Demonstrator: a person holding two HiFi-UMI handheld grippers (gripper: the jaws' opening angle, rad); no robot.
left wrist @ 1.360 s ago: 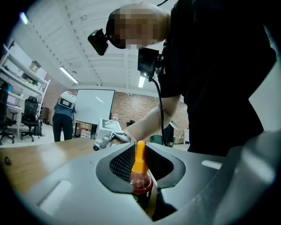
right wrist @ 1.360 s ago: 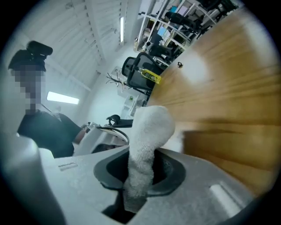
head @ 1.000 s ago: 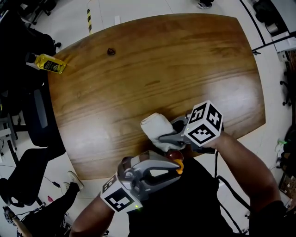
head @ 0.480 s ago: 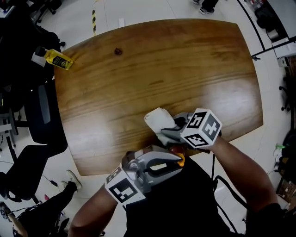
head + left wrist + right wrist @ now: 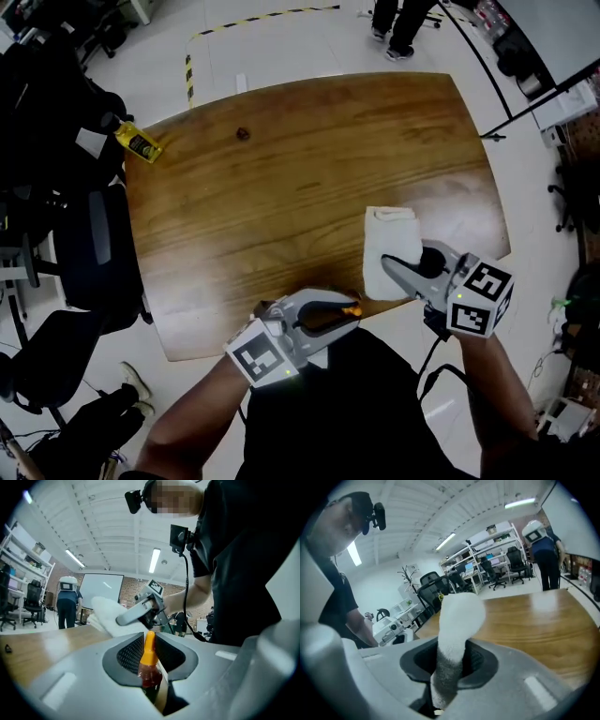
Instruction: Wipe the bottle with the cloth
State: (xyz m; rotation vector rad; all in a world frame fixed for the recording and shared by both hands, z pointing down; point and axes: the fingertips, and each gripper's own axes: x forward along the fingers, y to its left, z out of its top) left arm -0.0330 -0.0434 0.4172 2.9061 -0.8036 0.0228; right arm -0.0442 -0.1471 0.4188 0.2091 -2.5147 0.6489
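Above wooden table (image 5: 281, 178), left tool (image 5: 341, 315) grips bottle (image 5: 149, 665); right tool (image 5: 397, 272) pinches cloth (image 5: 384, 239).

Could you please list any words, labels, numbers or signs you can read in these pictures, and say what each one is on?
No text can be read in any view.
The yellow bottle off the table's far left corner has dark print, too small to read.
The left gripper and right gripper carry square marker patterns only, no letters.
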